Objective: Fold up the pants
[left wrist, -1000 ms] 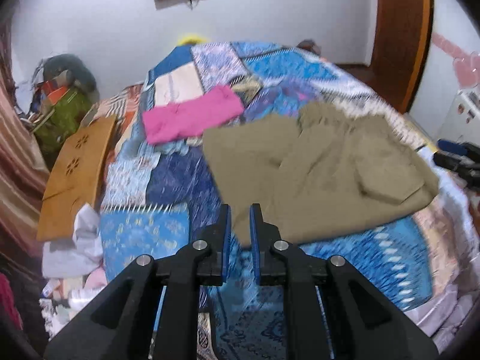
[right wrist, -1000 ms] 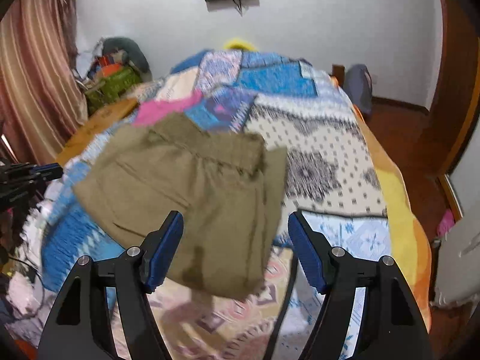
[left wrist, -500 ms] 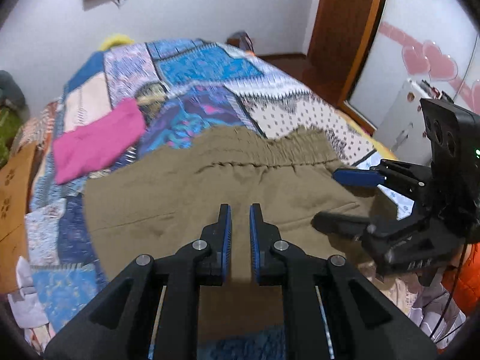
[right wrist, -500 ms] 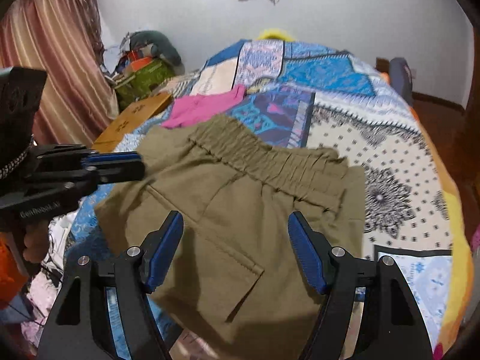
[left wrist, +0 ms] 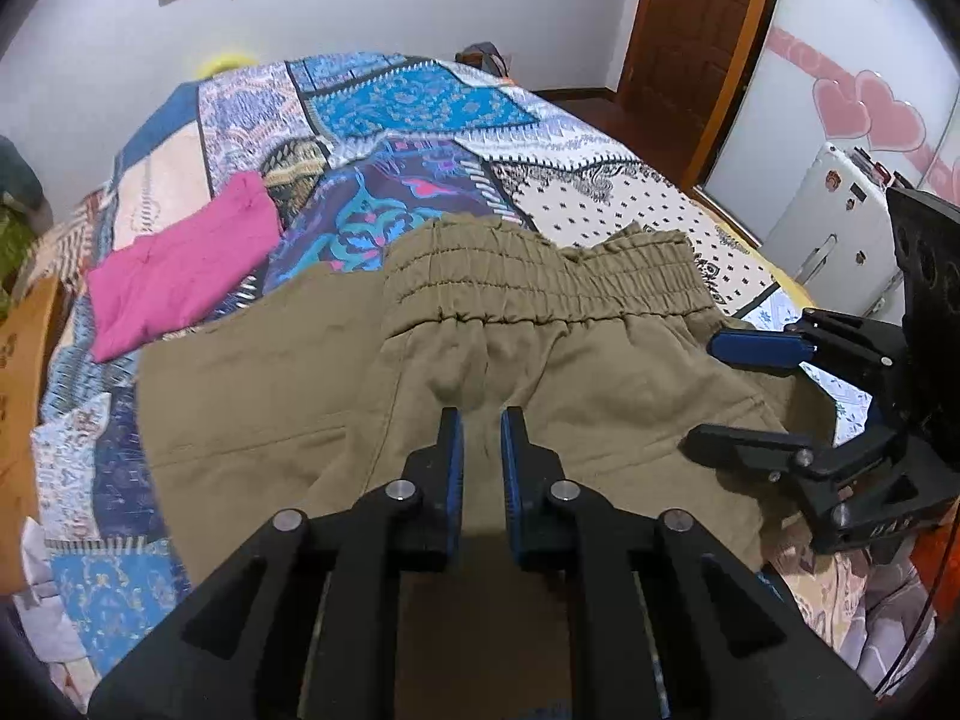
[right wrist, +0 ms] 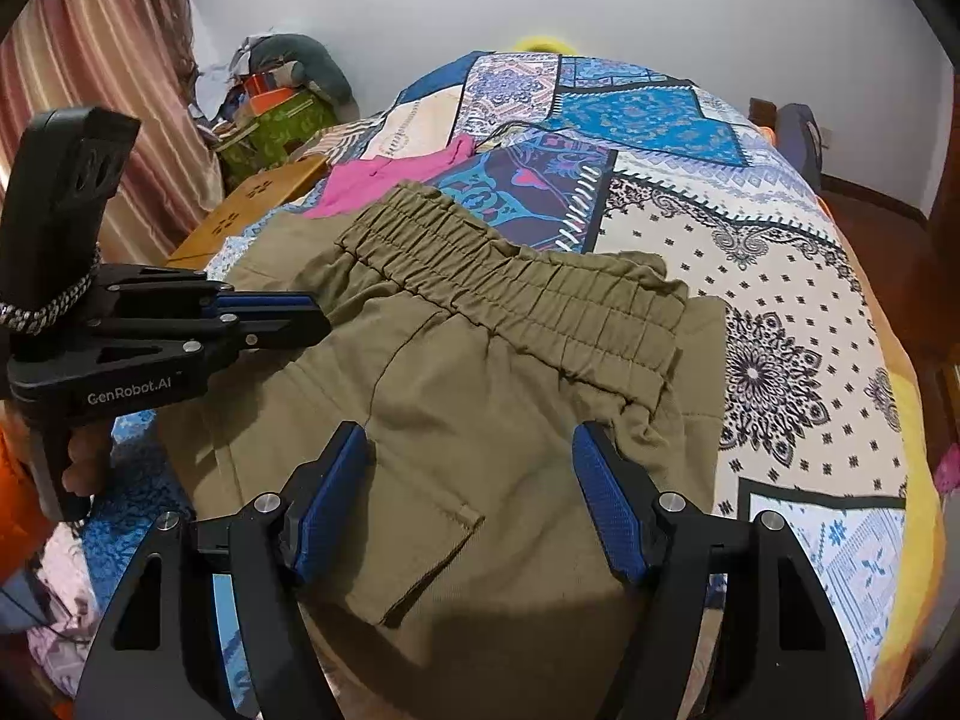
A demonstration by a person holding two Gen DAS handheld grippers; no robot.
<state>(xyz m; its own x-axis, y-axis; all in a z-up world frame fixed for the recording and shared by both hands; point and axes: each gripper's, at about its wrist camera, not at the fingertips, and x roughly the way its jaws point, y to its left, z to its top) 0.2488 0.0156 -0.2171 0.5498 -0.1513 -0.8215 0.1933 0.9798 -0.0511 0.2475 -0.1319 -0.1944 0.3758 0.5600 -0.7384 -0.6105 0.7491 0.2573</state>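
Note:
Olive-green pants [left wrist: 540, 372] lie folded on the patchwork bedspread [left wrist: 420, 102], elastic waistband toward the far side; they also show in the right wrist view [right wrist: 492, 396], back pocket facing up. My left gripper [left wrist: 478, 420] hovers over the middle of the pants, its jaws nearly closed with a narrow gap and nothing between them. It also shows in the right wrist view [right wrist: 318, 315] over the left side of the pants. My right gripper [right wrist: 468, 450] is open and empty above the pants' near part. It also shows in the left wrist view [left wrist: 702, 390] at the pants' right edge.
A folded pink garment [left wrist: 180, 264] lies on the bed beyond the pants to the left. A wooden board [right wrist: 252, 210] and cluttered bags [right wrist: 270, 114] stand beside the bed. A wooden door [left wrist: 702, 36] and a white appliance [left wrist: 828, 210] are on the right.
Both grippers have moved in closer over the pants. The pants lie as they did half a second ago. The left jaws stayed nearly closed and the right stayed open.

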